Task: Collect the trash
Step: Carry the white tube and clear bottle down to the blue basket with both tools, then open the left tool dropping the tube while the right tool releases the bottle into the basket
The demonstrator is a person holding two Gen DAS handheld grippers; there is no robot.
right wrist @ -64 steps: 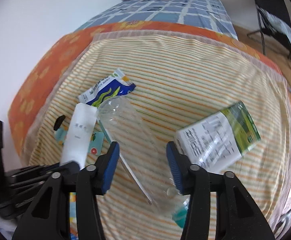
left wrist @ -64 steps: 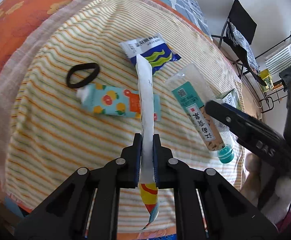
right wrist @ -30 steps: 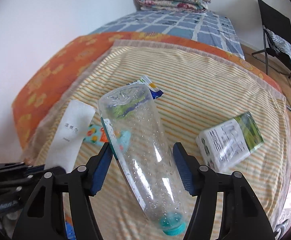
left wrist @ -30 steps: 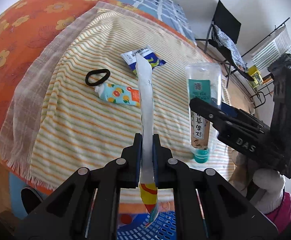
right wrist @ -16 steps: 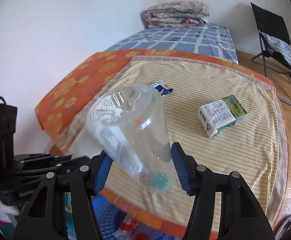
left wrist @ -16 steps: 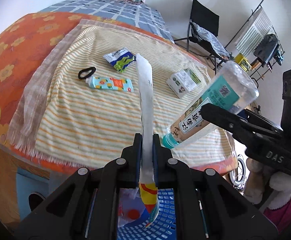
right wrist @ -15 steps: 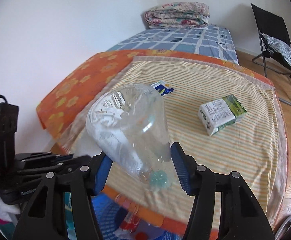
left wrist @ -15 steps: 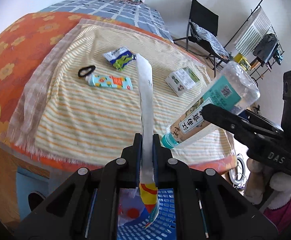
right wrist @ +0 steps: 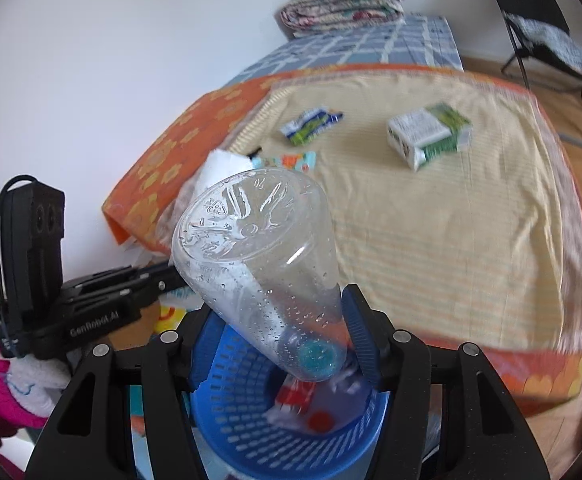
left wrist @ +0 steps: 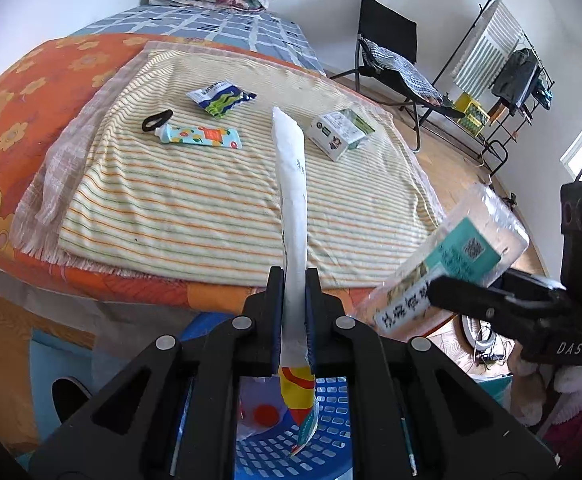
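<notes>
**Both pieces of trash poised above the basket**

Far left on the striped cloth (left wrist: 195,200) of the bed: a black hair tie (left wrist: 157,119) touching the cap end of a printed tube (left wrist: 201,137), with a blue and green snack packet (left wrist: 221,98) just behind. Not yet collected, lying flat and well apart from either tool.

At centre, left tool (left wrist: 294,280) clenched on a long white wrapper (left wrist: 291,184), gripped low on its length so the coloured end dangles down into the blue basket (left wrist: 331,432) while the white end stands up stiffly. Held directly over the basket's opening, presumably so a simple release lets it fall in. Other scraps, one with a red spot, already down in the basket.

Further right on the cloth, a green and white carton (left wrist: 341,132), lying on its side, apart from the rest.

At far right, right tool (right wrist: 277,326) grasping a clear plastic bottle (right wrist: 255,264) around its narrow shoulder, teal cap (right wrist: 318,356) pointing down towards the basket (right wrist: 227,396), base tilted up. Cap-first likely helps it slide in. Tilted as it is, may clip the rim on release.
</notes>
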